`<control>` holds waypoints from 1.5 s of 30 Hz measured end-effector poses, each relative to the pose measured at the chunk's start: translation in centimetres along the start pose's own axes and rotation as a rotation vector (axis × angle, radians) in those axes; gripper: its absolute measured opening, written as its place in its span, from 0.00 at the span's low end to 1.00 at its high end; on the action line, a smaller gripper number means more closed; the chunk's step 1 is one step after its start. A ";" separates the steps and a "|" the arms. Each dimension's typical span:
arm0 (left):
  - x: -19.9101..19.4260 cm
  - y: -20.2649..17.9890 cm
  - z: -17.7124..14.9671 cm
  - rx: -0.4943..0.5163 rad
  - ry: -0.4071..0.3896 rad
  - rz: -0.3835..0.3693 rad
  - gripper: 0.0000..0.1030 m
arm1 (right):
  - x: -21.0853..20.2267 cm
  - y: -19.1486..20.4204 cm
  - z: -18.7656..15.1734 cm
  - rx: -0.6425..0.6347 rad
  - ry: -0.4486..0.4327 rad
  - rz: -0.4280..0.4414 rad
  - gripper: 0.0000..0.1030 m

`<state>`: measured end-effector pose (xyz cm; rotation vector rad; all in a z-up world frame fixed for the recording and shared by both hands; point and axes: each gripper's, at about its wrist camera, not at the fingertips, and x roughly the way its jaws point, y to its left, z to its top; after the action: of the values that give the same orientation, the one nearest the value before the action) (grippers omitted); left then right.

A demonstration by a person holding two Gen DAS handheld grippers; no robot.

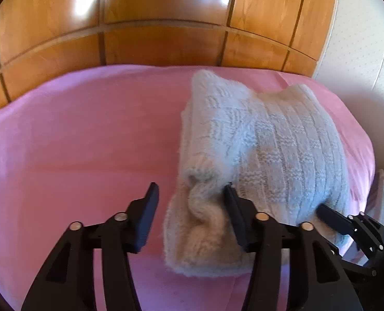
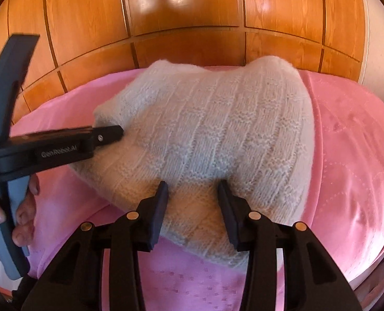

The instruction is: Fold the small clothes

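Observation:
A pale, fluffy knitted garment (image 1: 264, 140) lies bunched on the pink bed sheet (image 1: 75, 134). My left gripper (image 1: 190, 194) is at its near left corner. A cream fold sits between the jaws. The right pad touches the knit, and the left pad stands clear over the sheet, so it is open. From the right wrist, the garment (image 2: 217, 119) fills the middle, and my right gripper (image 2: 193, 191) has its pads against a cream fold at the near edge, shut on it. One left gripper finger (image 2: 109, 133) rests against the garment's left side.
A glossy wooden panelled wardrobe (image 1: 166, 26) stands right behind the bed. A pale wall (image 1: 368, 39) is to the right. A hand (image 2: 23, 207) holds the left gripper's blue-grey handle (image 2: 7, 85). Bare pink sheet (image 2: 347, 155) stretches to the garment's right.

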<state>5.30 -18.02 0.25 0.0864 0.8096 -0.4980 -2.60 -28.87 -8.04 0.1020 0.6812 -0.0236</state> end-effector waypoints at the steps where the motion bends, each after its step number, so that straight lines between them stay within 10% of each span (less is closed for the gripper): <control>1: -0.4 0.1 -0.2 -0.002 -0.004 0.011 0.54 | -0.2 0.4 0.0 0.004 -0.001 -0.006 0.39; 21: -5.2 -0.3 -0.6 -0.006 -0.111 0.093 0.60 | -4.4 3.0 1.6 0.010 -0.030 -0.133 0.87; 24: -6.2 -0.2 -0.7 -0.012 -0.140 0.115 0.75 | -5.9 2.8 2.3 0.028 -0.086 -0.202 0.97; 45: -9.7 0.3 -2.0 -0.052 -0.197 0.165 0.95 | -6.9 0.6 3.6 0.238 -0.138 -0.402 0.98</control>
<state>-1.49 -13.40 5.74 0.0546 0.6159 -0.3236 -5.63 -28.68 -0.86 0.1886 0.5496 -0.4948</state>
